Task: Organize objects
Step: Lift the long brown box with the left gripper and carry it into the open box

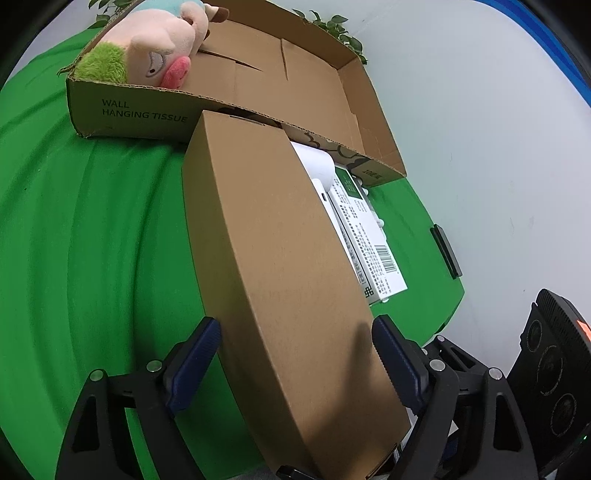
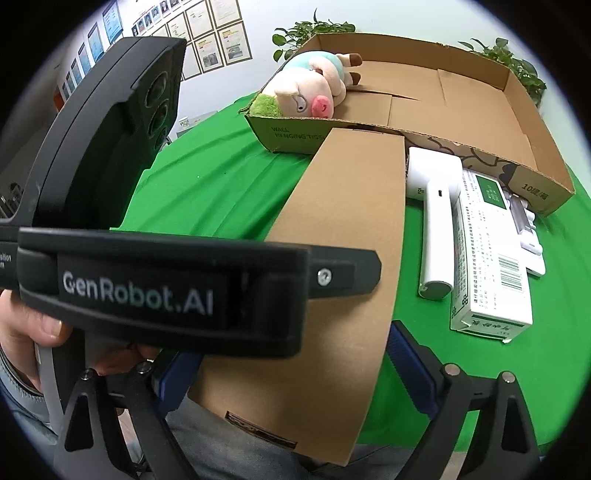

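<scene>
A long plain brown carton lies on the green cloth, its far end against the big open cardboard box. My left gripper is open with its blue fingers on either side of the carton's near end. The carton also shows in the right wrist view, where my right gripper is open and straddles its near end. The left gripper's body hides much of that view. A pink pig plush lies in the box's far left corner.
A white handheld device, a white printed box with a barcode and small white items lie right of the carton. Green plants stand behind the box. The table's edge runs close on the right.
</scene>
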